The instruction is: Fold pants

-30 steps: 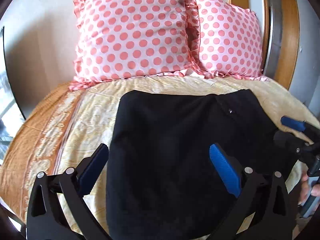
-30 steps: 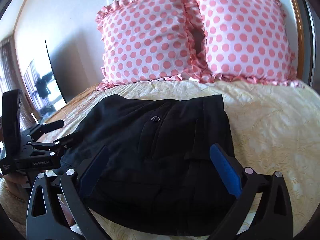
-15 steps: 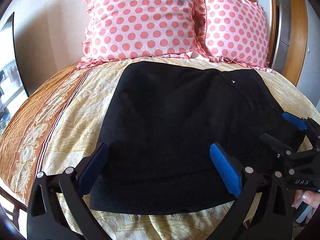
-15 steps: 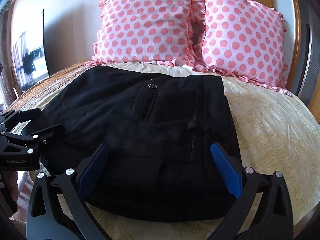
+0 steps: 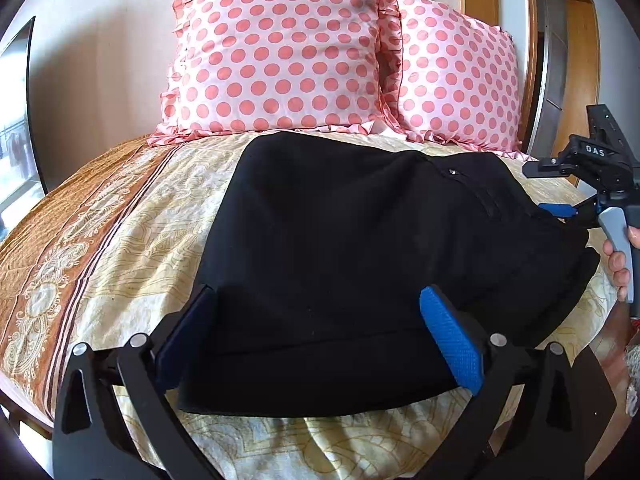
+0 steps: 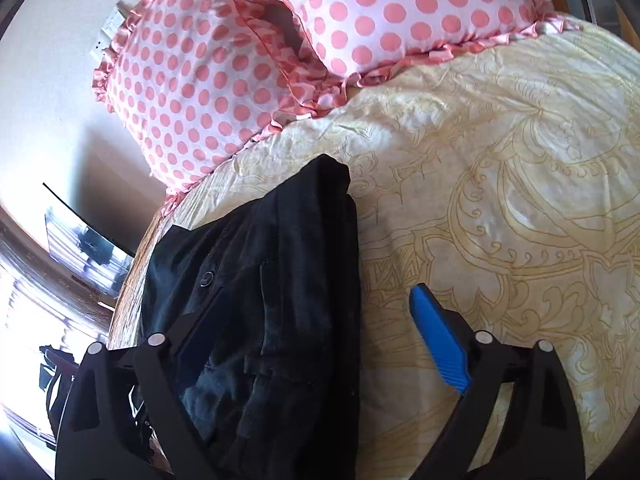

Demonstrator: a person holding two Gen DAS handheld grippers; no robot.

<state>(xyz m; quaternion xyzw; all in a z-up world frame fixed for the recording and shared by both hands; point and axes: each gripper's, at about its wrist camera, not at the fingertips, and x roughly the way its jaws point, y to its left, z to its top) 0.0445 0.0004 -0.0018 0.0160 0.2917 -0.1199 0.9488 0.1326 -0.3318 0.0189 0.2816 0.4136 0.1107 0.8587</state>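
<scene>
— Where are the pants (image 5: 360,248)?
— Folded, flat on the bed (image 5: 120,248), the pillows (image 5: 280,56) at twelve o'clock.
— The left tongs (image 5: 320,336)?
— Spread wide over the near hem.
— The right tongs (image 6: 316,320)?
— Spread too, straddling the pants' edge at three o'clock.

Folded black pants (image 6: 256,320) on a cream patterned bedspread (image 6: 500,200)

Right claw (image 6: 316,328) spread wide, straddling the pants' right edge; two pink polka-dot pillows (image 6: 248,52) behind, against the wall.
</scene>
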